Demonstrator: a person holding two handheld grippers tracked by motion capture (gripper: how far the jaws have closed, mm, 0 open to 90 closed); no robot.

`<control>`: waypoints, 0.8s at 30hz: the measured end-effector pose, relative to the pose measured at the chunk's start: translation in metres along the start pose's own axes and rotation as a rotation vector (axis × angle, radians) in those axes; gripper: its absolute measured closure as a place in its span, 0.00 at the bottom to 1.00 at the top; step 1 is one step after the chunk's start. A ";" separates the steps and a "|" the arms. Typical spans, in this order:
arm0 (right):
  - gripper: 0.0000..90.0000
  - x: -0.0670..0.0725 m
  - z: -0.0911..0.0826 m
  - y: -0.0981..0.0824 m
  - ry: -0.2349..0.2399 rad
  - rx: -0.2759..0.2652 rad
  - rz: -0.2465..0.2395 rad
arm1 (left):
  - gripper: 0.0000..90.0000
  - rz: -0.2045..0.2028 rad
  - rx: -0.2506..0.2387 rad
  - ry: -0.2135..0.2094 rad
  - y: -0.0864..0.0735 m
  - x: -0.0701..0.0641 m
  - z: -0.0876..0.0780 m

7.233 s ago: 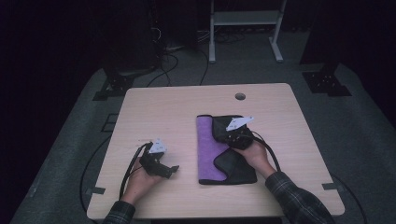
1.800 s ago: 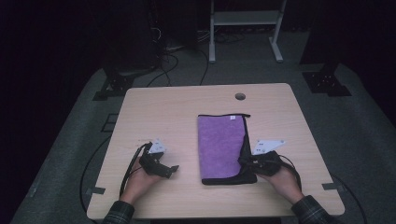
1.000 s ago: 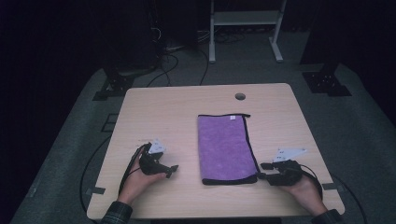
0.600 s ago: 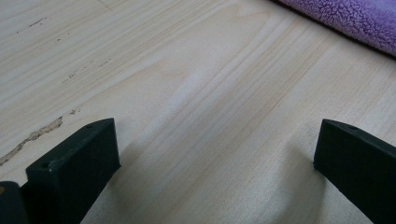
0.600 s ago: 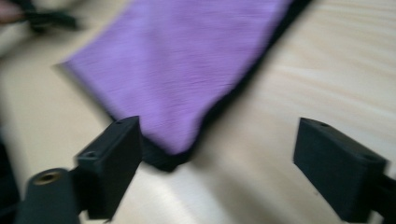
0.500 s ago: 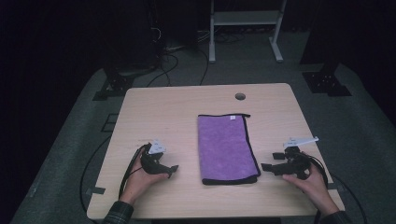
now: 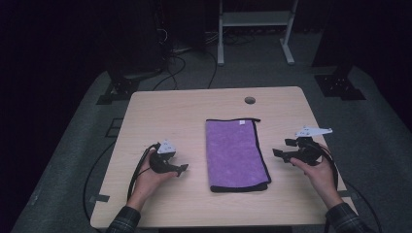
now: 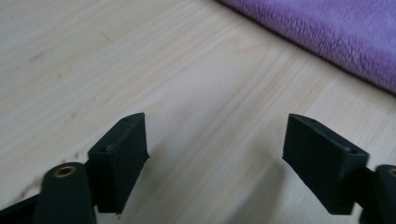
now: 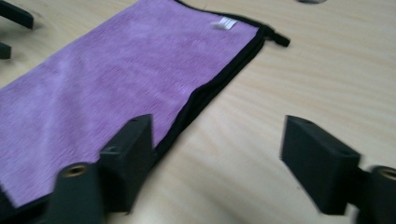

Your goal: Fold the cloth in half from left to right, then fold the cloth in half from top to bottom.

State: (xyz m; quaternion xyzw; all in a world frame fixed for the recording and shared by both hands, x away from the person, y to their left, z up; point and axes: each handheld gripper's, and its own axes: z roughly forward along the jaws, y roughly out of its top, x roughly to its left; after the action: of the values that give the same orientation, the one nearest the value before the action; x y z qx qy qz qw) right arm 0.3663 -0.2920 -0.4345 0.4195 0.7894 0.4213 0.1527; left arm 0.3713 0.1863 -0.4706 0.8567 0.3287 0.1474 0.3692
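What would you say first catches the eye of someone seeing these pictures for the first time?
The purple cloth with its black edging draws the eye first: it lies folded in a long strip at the middle of the pale wooden table. Next come the two black grippers either side of it, the left gripper and the right gripper, each in a hand, jaws apart with nothing between them and clear of the cloth. Dark floor surrounds the table.
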 end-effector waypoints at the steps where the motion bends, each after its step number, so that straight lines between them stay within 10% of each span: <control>1: 0.30 -0.002 0.003 0.003 0.001 0.002 0.000 | 0.26 -0.001 -0.004 -0.001 0.004 0.001 0.001; 10: 0.43 -0.013 0.033 0.021 0.015 0.036 0.032 | 0.33 0.020 -0.056 -0.020 0.046 0.009 0.013; 24: 0.45 -0.017 0.091 0.073 0.042 0.043 -0.096 | 0.49 0.044 -0.078 -0.008 0.107 0.034 0.047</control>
State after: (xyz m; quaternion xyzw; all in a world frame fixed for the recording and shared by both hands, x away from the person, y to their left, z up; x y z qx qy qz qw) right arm 0.4697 -0.2355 -0.4325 0.3753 0.8207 0.4050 0.1470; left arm 0.4687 0.1295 -0.4248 0.8492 0.3024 0.1648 0.4004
